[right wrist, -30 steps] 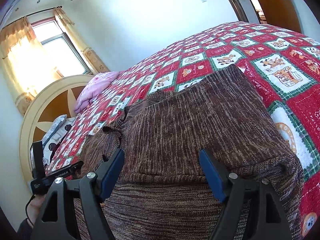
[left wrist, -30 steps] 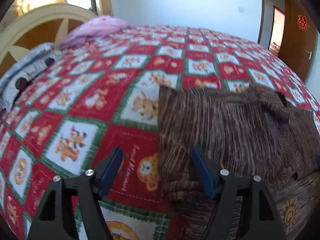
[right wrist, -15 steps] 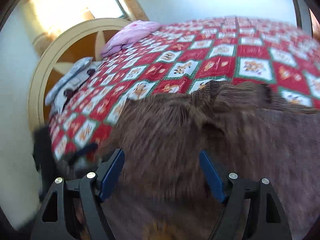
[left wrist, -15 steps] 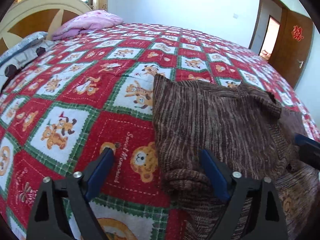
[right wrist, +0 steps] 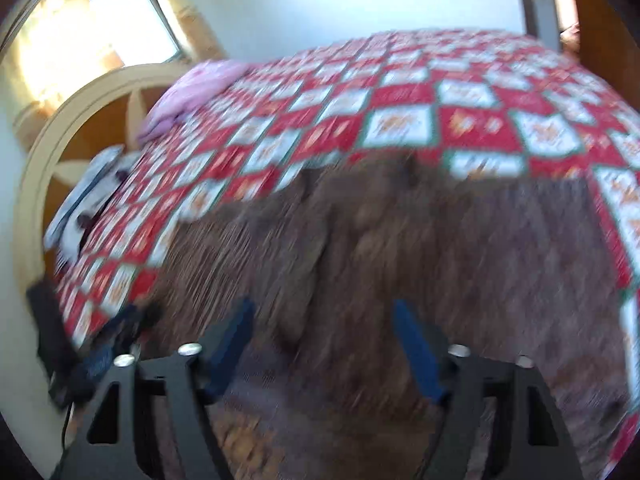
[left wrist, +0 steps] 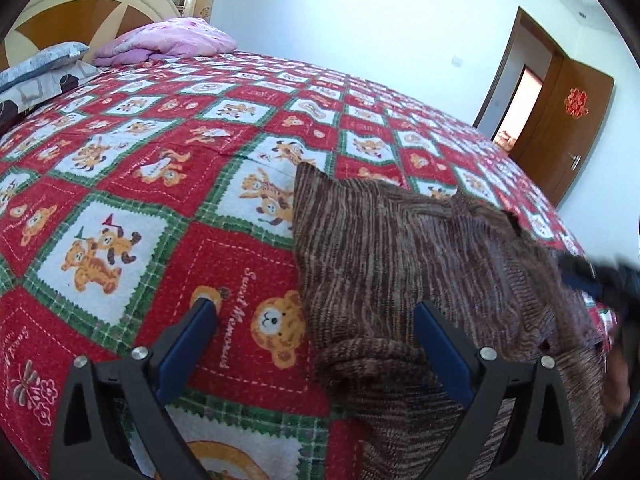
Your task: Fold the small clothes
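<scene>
A brown striped knitted sweater (left wrist: 420, 248) lies partly folded on the red patchwork quilt (left wrist: 160, 184). My left gripper (left wrist: 316, 312) hovers over the sweater's left edge and a rolled sleeve (left wrist: 372, 364); its jaws are opening wide and the pads touch nothing. In the blurred right wrist view the sweater (right wrist: 460, 248) fills the lower middle. My right gripper (right wrist: 322, 312) is above it, jaws closing, a raised fold of knit below the gap, pads not pressing on it. The right gripper (left wrist: 592, 280) shows blurred at the left view's right edge.
A pink folded blanket (left wrist: 168, 40) and grey pillows (left wrist: 36, 68) lie by the curved headboard (left wrist: 80, 12). A brown door (left wrist: 568, 128) stands open at the far right. A bright window (right wrist: 120, 12) is behind the headboard. The left gripper (right wrist: 100, 344) is at the quilt's left edge.
The left gripper's jaws have spread wider and its view has tipped. The right gripper has swung across the sweater toward the left, its jaws narrowing, and now enters the left view's right edge.
</scene>
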Demonstrator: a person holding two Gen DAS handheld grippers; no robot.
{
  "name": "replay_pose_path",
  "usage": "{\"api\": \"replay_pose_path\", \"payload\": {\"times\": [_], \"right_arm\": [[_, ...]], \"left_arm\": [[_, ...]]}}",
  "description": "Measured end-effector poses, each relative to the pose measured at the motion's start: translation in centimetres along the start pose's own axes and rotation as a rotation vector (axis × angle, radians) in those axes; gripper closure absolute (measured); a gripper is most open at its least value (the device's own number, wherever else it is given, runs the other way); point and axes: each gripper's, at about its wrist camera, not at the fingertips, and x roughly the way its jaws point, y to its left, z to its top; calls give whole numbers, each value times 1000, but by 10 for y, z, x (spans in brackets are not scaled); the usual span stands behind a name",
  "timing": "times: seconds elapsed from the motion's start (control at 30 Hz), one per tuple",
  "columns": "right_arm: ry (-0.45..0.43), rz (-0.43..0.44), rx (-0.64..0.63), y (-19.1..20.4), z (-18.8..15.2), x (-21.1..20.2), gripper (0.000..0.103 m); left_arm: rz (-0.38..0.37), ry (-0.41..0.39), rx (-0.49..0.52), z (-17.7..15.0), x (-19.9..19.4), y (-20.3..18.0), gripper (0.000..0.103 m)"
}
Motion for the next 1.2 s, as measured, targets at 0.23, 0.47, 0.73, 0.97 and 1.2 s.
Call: {"api": "replay_pose_path", "payload": {"times": [0.23, 0.47, 0.73, 0.97, 1.2], "right_arm": [[15, 90, -23, 10, -14, 12, 59], [-37, -35, -171, 32, -31, -5, 97], [-29, -118, -203, 26, -49, -7, 97], [-195, -112, -248, 55, -43, -41, 65], [-16, -105, -213, 63, -33, 15, 59]], "left_arm": [[-5, -3, -7, 0, 0, 1, 2], [-11, -7, -11, 0, 0, 2, 2], [-19, -6, -9, 0, 0, 2, 0], [-10, -3, -1, 0, 0, -1, 0], [-3, 6, 5, -1, 0, -2, 0]]}}
